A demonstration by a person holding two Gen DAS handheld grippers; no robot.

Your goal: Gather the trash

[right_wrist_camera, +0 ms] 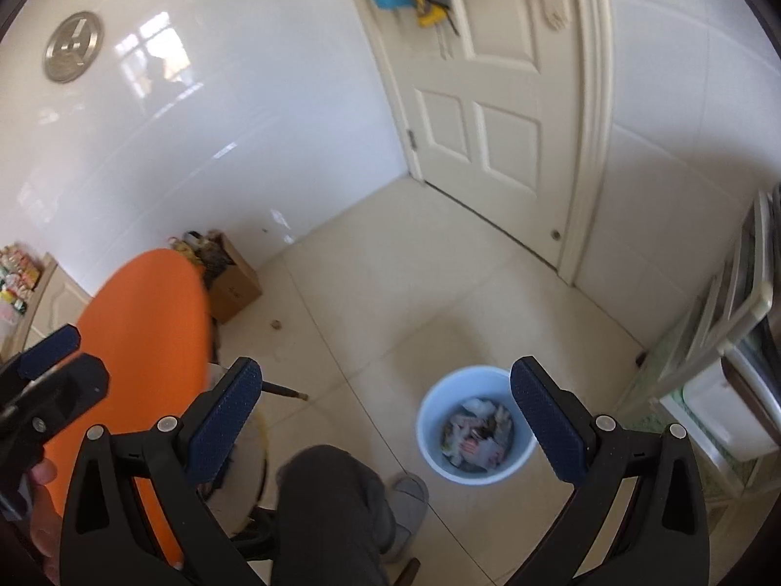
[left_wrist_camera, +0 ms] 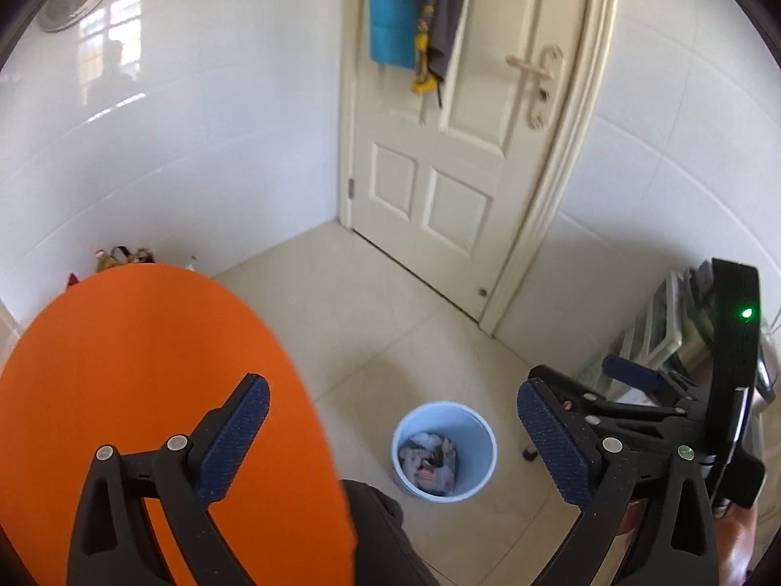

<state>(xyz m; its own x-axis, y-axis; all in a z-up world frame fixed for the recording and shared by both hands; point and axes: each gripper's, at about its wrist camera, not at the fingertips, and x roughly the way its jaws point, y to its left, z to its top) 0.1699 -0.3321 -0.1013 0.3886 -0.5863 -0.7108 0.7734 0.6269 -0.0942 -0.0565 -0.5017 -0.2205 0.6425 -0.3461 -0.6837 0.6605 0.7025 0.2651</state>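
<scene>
Pale blue bin [right_wrist_camera: 476,424] seen low right of centre on floor tiles [right_wrist_camera: 371,263], crumpled trash [right_wrist_camera: 476,434] inside. Right gripper [right_wrist_camera: 385,420] held above, jaws wide, nothing gripped, likely after drop. Left gripper [left_wrist_camera: 390,439] likewise spread, empty. Orange bench [left_wrist_camera: 146,390] at lower left.
</scene>
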